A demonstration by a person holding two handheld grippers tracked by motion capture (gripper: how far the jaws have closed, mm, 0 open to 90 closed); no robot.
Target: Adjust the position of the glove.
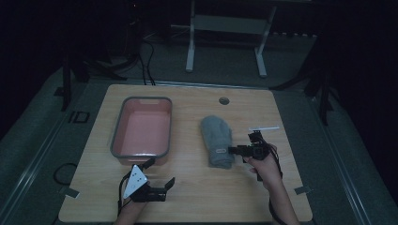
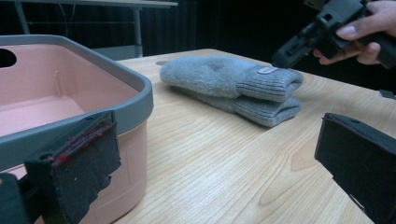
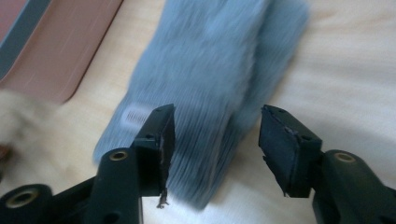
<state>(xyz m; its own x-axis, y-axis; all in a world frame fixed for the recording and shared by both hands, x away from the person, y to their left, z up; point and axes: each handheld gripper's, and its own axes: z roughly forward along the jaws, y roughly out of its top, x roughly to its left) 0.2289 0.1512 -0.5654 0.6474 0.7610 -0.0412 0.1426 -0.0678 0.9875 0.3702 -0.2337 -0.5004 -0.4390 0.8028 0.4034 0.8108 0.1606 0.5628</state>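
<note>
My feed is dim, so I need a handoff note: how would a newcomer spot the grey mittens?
Start at the wooden table. Right of the pink tub with its grey rim lies a stacked pair of grey mittens, ribbed cuffs towards the person. They are the only soft, fuzzy thing there, with a small label on the top cuff.

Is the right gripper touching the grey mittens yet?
Cannot tell. In the right gripper view the open right gripper frames the cuffs of the grey mittens, but blur hides contact; the left gripper view shows its tip close by.

Grey mittens (image 1: pixel 217 140), pink grey-rimmed bin (image 1: pixel 141 129)
</note>
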